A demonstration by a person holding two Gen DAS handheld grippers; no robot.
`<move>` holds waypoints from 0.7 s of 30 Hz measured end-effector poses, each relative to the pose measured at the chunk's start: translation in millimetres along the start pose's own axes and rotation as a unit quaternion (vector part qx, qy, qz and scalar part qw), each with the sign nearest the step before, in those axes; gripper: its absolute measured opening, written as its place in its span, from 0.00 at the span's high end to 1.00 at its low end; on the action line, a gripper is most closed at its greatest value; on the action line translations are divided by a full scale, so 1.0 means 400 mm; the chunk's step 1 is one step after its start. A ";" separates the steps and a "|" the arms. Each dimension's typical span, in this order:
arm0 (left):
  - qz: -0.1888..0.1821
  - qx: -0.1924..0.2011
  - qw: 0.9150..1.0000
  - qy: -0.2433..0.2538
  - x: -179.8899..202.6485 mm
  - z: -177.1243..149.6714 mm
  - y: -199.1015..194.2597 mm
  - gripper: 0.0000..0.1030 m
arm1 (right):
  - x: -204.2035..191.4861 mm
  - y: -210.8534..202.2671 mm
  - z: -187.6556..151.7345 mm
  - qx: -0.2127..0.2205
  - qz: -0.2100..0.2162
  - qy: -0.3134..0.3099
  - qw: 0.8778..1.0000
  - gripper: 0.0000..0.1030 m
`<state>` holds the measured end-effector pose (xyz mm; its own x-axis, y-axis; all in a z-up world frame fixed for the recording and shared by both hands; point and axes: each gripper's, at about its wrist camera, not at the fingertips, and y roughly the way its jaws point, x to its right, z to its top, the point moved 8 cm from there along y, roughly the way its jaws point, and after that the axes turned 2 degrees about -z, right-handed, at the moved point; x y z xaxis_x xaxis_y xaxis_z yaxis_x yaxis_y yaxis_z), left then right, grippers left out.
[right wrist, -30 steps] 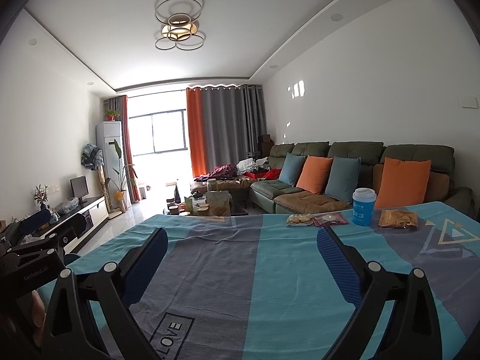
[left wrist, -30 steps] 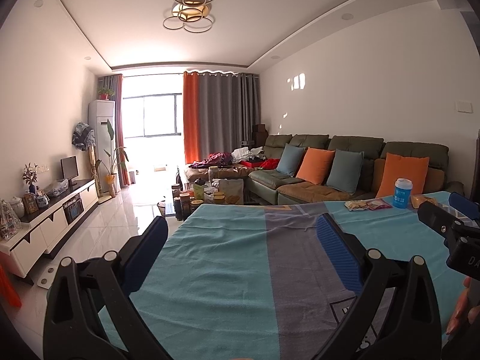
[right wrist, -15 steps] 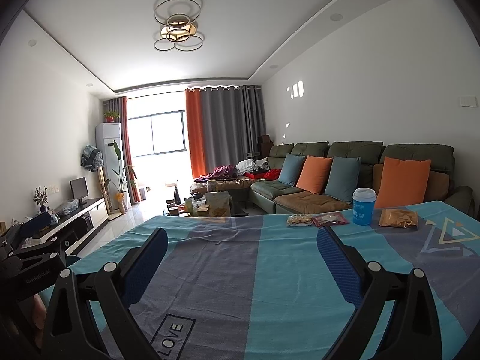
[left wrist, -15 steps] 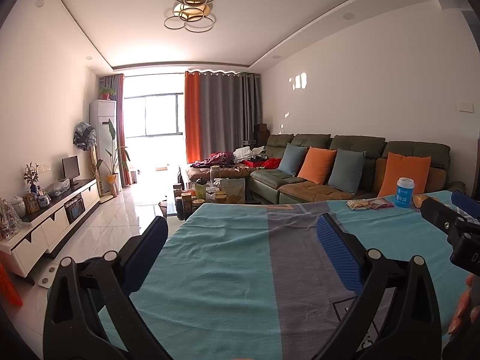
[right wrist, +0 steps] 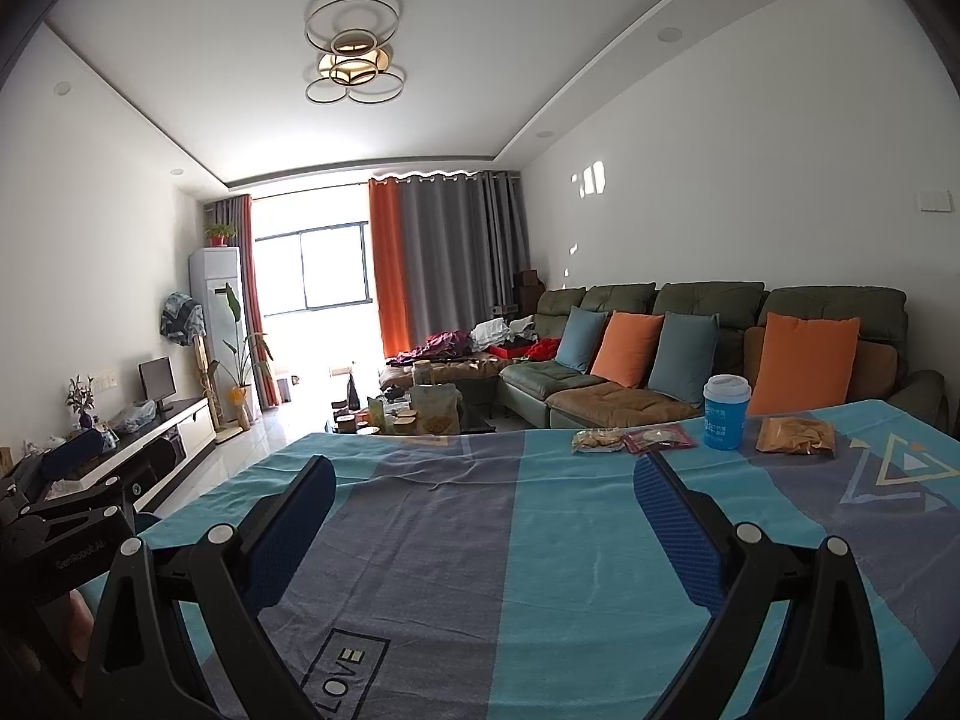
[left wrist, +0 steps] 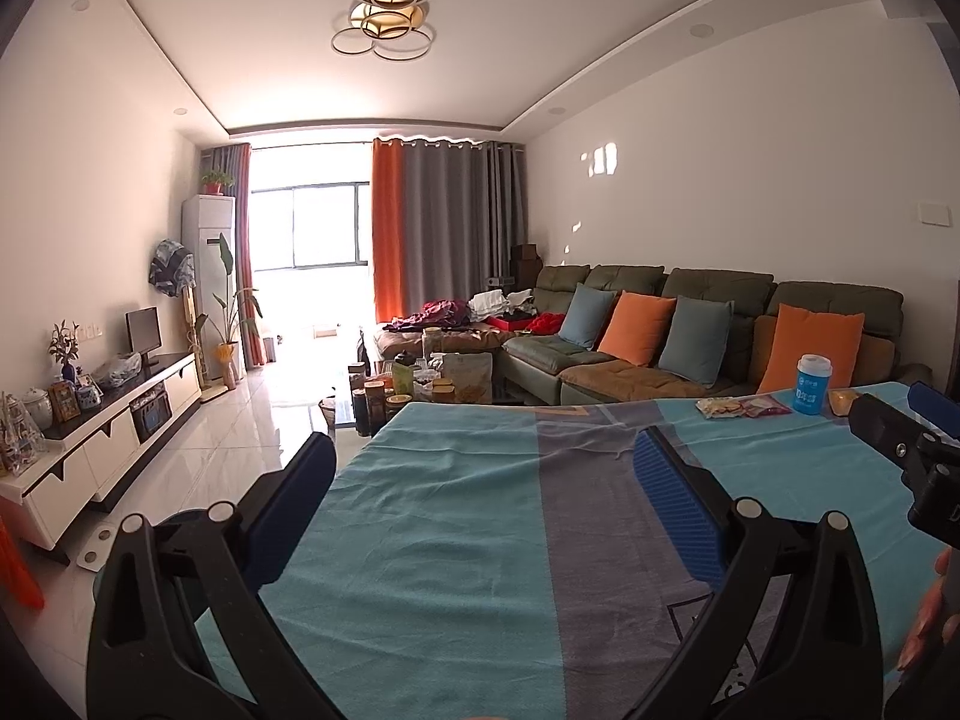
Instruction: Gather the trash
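Note:
On the far side of the table with a blue and grey cloth [right wrist: 540,540] lie three snack wrappers: a pale one [right wrist: 597,439], a red one [right wrist: 659,437] and an orange one [right wrist: 795,437]. A blue cup with a white lid [right wrist: 725,412] stands between them. The pale wrapper [left wrist: 722,406] and the cup [left wrist: 811,384] also show in the left wrist view. My right gripper [right wrist: 485,507] is open and empty above the cloth, well short of the wrappers. My left gripper [left wrist: 485,495] is open and empty over the table's left part [left wrist: 456,540].
A green sofa [right wrist: 690,348] with orange and blue cushions runs behind the table. A low coffee table [right wrist: 414,414] crowded with jars and bags stands beyond the table's far edge. A white TV cabinet [left wrist: 96,438] lines the left wall over a tiled floor.
Both grippers have drifted only slightly; the view is almost the same. Both stay open and empty.

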<state>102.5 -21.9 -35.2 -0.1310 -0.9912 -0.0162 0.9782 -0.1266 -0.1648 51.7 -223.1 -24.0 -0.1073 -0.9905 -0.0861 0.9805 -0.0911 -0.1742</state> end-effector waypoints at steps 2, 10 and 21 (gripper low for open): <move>0.001 0.000 1.000 0.000 0.000 0.000 0.000 0.05 | -0.001 0.001 0.000 0.000 0.000 0.000 1.000 0.07; 0.005 -0.001 1.000 -0.004 -0.006 -0.005 0.005 0.05 | -0.001 -0.003 0.000 0.001 0.000 0.002 1.000 0.07; 0.007 -0.005 1.000 -0.004 -0.008 -0.009 0.013 0.05 | -0.003 -0.004 0.000 0.001 0.000 0.001 1.000 0.07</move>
<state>107.2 -19.2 -39.6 -0.1155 -0.9933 -0.0102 0.9782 -0.1120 -0.1748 50.1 -221.8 -23.6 -0.1078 -0.9902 -0.0889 0.9809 -0.0913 -0.1718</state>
